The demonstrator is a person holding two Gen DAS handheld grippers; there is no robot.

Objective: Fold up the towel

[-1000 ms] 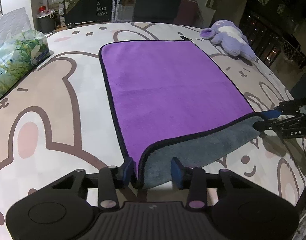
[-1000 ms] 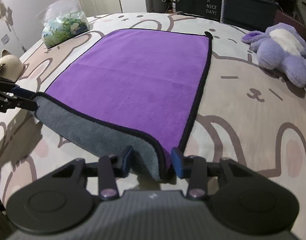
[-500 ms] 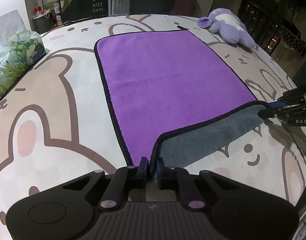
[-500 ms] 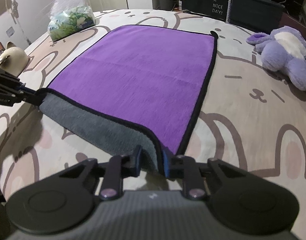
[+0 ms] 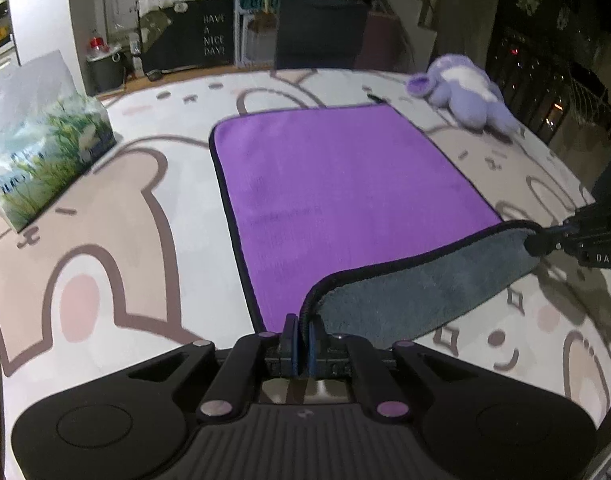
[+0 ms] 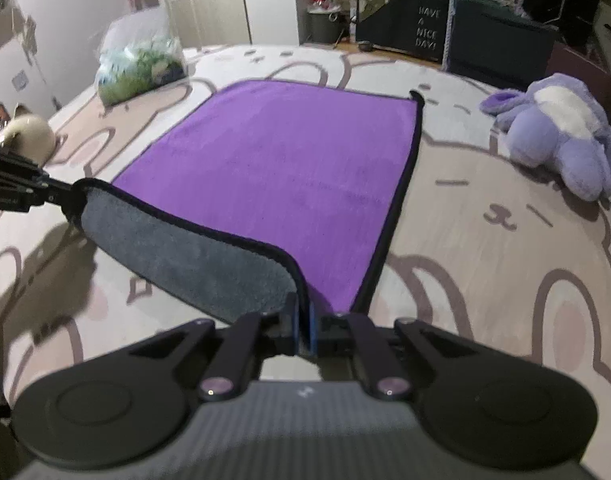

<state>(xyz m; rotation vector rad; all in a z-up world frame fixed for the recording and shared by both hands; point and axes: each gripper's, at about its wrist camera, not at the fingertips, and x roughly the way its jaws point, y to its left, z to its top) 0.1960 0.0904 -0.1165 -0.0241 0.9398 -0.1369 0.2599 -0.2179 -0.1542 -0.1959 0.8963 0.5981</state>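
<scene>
Both tools were clamped on the towel [image 5: 345, 184]: my left tool [image 5: 301, 338] pinched its near left corner, my right tool [image 6: 303, 330] the near right, lifting the grey underside off the bed [image 5: 145, 240] ahead.

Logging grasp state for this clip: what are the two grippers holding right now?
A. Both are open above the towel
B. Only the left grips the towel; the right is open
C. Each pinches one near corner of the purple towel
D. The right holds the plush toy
C: the left gripper and the right gripper are each shut on a near corner of the purple towel, whose grey underside is lifted between them.
</scene>
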